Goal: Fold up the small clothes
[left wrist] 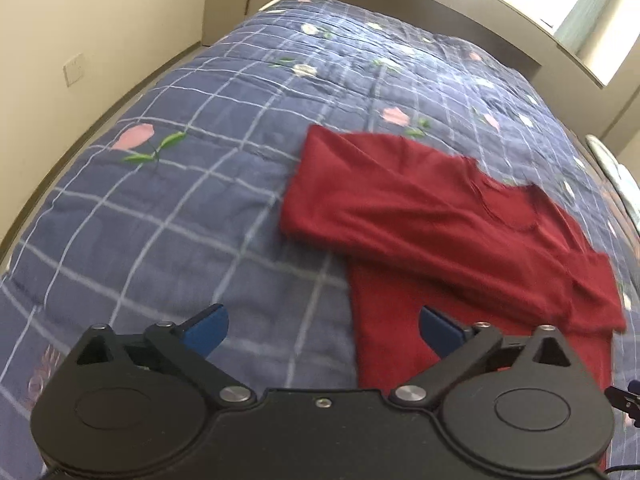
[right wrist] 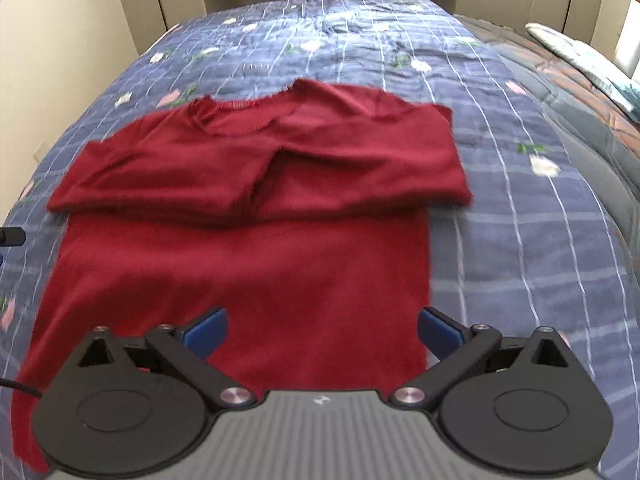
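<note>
A dark red long-sleeved top (right wrist: 248,264) lies flat on the bed, its collar at the far end and both sleeves folded across the chest. In the left wrist view the same red top (left wrist: 432,216) lies to the right of centre, one folded sleeve reaching left. My left gripper (left wrist: 323,330) hovers open above the top's left edge and the quilt, with nothing between its blue pads. Above the top's lower body, near its right edge, my right gripper (right wrist: 322,330) stands open and holds nothing.
A blue checked quilt (left wrist: 168,208) with pink flowers covers the bed. A beige wall (left wrist: 80,40) runs along its left side and a headboard (left wrist: 440,4) stands at the far end. A second folded quilt (right wrist: 580,80) lies at the right. The other gripper's tip (right wrist: 12,236) shows at the left edge.
</note>
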Demonstrator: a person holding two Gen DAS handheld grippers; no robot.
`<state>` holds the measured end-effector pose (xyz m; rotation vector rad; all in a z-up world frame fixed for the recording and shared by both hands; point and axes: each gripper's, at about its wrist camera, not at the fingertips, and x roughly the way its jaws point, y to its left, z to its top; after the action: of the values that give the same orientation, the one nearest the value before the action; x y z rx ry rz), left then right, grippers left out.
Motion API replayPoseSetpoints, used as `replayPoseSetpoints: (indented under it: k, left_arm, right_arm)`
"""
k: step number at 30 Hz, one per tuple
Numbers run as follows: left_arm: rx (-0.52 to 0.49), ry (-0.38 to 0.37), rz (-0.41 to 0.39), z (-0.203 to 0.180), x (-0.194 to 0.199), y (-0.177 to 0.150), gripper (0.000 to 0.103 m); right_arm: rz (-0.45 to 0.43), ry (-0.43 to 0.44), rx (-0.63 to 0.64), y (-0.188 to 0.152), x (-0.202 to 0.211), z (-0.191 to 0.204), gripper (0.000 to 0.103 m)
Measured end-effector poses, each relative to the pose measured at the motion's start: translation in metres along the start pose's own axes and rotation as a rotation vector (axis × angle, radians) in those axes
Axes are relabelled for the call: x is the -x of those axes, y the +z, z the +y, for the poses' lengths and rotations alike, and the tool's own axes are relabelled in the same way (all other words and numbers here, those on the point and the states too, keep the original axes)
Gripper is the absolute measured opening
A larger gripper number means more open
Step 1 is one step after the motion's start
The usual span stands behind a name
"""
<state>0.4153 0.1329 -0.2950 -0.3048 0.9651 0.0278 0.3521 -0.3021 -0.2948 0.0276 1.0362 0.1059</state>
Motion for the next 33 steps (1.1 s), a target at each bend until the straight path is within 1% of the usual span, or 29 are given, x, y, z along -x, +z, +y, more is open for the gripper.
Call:
replayPoseSetpoints:
  k: [1,3,4,6,8,10,11,14,16,17,18,19,20,21,22,24,25,26,27,28,30,31,33]
  left_arm:
    - [-0.011,0.005,0.005,-0.003,0.005,-0.007,0.102]
    - [-0.024,0.004,0.026,-0.008,0.013,-0.024,0.102]
    - [-0.025,0.002,0.045,-0.010,0.017,-0.032,0.102]
    - [-0.014,0.006,0.095,-0.013,0.023,-0.051,0.102]
    - [0.019,0.011,0.147,-0.013,0.029,-0.070,0.102]
    - [0.061,0.007,0.201,-0.012,0.034,-0.090,0.102]
    - [0.077,0.010,0.217,-0.011,0.036,-0.098,0.102]
    - [0.124,0.026,0.271,-0.008,0.041,-0.124,0.102]
    - [0.145,0.040,0.296,-0.009,0.043,-0.138,0.095]
    - [0.142,0.047,0.296,-0.011,0.045,-0.142,0.094]
    - [0.134,0.055,0.290,-0.014,0.049,-0.145,0.092]
    - [0.129,0.058,0.288,-0.016,0.052,-0.148,0.088]
    - [0.128,0.058,0.290,-0.018,0.053,-0.150,0.085]
    - [0.127,0.065,0.296,-0.019,0.054,-0.152,0.077]
    - [0.119,0.093,0.301,-0.022,0.054,-0.154,0.067]
    - [0.085,0.151,0.306,-0.028,0.054,-0.156,0.053]
    - [0.066,0.168,0.310,-0.031,0.054,-0.157,0.047]
    - [0.059,0.177,0.309,-0.034,0.056,-0.157,0.043]
    - [0.062,0.173,0.307,-0.035,0.057,-0.156,0.032]
    - [0.060,0.164,0.305,-0.037,0.059,-0.156,0.019]
    - [0.030,0.159,0.291,-0.045,0.062,-0.157,0.008]
    - [0.003,0.167,0.277,-0.050,0.065,-0.158,0.006]
    - [-0.028,0.174,0.247,-0.056,0.074,-0.157,0.005]
  right_arm:
    - [0.007,0.009,-0.013,-0.008,0.004,-0.005,0.103]
    - [0.039,0.065,-0.073,-0.029,0.013,-0.019,0.103]
    - [0.052,0.090,-0.101,-0.037,0.016,-0.024,0.103]
    - [0.080,0.107,-0.151,-0.058,0.025,-0.036,0.102]
    - [0.106,0.128,-0.187,-0.076,0.033,-0.045,0.102]
    - [0.140,0.155,-0.220,-0.093,0.039,-0.052,0.098]
    - [0.156,0.159,-0.228,-0.100,0.041,-0.055,0.095]
    - [0.185,0.151,-0.278,-0.117,0.044,-0.064,0.093]
    - [0.182,0.164,-0.297,-0.121,0.045,-0.069,0.091]
    - [0.171,0.167,-0.299,-0.123,0.046,-0.070,0.086]
    - [0.164,0.165,-0.304,-0.123,0.046,-0.071,0.076]
    - [0.163,0.159,-0.306,-0.123,0.046,-0.072,0.072]
    - [0.164,0.151,-0.308,-0.123,0.046,-0.073,0.063]
    - [0.164,0.141,-0.310,-0.123,0.047,-0.074,0.051]
    - [0.164,0.132,-0.312,-0.126,0.049,-0.076,0.046]
    - [0.170,0.124,-0.319,-0.128,0.052,-0.079,0.030]
    - [0.172,0.133,-0.324,-0.128,0.053,-0.080,0.027]
    - [0.172,0.141,-0.325,-0.128,0.053,-0.081,0.022]
    - [0.168,0.150,-0.319,-0.128,0.054,-0.081,0.016]
    - [0.163,0.160,-0.306,-0.128,0.054,-0.080,0.014]
    - [0.143,0.161,-0.269,-0.125,0.057,-0.077,0.011]
    - [0.130,0.160,-0.249,-0.123,0.061,-0.076,0.011]
    - [0.098,0.143,-0.196,-0.118,0.075,-0.077,0.010]
